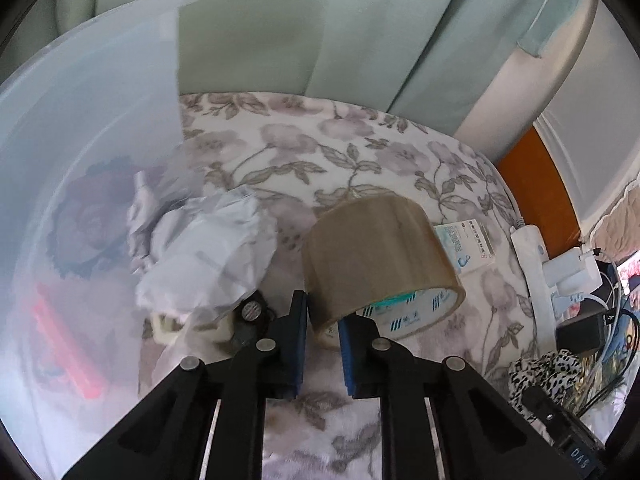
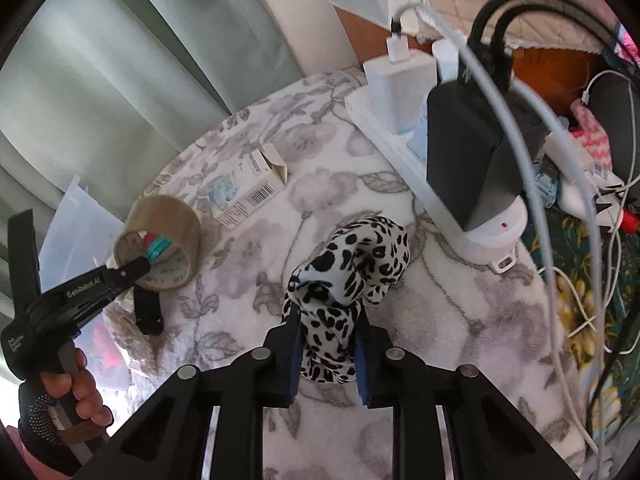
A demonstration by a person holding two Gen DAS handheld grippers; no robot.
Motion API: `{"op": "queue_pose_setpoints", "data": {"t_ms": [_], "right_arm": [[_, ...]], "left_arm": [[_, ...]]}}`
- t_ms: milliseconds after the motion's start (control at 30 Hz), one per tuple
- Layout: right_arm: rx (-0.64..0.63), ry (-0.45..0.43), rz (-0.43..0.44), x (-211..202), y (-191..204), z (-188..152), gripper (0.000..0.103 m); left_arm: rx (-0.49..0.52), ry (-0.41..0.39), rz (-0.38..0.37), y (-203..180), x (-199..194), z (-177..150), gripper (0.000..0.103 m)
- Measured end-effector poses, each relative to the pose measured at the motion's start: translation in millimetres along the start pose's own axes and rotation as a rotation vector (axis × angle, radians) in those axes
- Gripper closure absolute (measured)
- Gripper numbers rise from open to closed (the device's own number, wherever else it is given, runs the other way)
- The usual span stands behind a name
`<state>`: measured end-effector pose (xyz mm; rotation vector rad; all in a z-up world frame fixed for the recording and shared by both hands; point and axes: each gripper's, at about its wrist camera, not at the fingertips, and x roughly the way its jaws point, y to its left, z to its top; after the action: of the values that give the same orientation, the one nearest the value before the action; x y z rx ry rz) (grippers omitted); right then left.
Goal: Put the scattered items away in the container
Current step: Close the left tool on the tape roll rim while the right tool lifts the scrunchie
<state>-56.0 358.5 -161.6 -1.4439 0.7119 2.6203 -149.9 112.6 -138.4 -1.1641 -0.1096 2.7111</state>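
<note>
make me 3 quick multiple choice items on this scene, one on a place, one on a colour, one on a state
1. Where does the small printed box lie?
A. inside the container
B. on the floral cloth beyond the tape roll
C. on the power strip

2. What pattern has the cloth item?
A. black spots on white
B. red stripes
C. plain green

3. What is the left gripper doing?
A. hanging open
B. shut on paper
C. shut on the tape roll

Key: 1 B, it rests on the cloth past the roll. 2 A, leopard-like spots. 3 C, its jaws pinch the roll's wall.
</note>
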Motion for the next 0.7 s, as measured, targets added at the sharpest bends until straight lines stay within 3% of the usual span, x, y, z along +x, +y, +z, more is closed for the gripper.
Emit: {"op": "queue_pose_setpoints", "data": {"t_ms": [700], "right_arm": [[-0.044, -0.112, 0.074, -79, 23, -16, 0.081]], "left_arm": [[-0.118, 0.184, -0.045, 7, -77, -25, 0.088]]}}
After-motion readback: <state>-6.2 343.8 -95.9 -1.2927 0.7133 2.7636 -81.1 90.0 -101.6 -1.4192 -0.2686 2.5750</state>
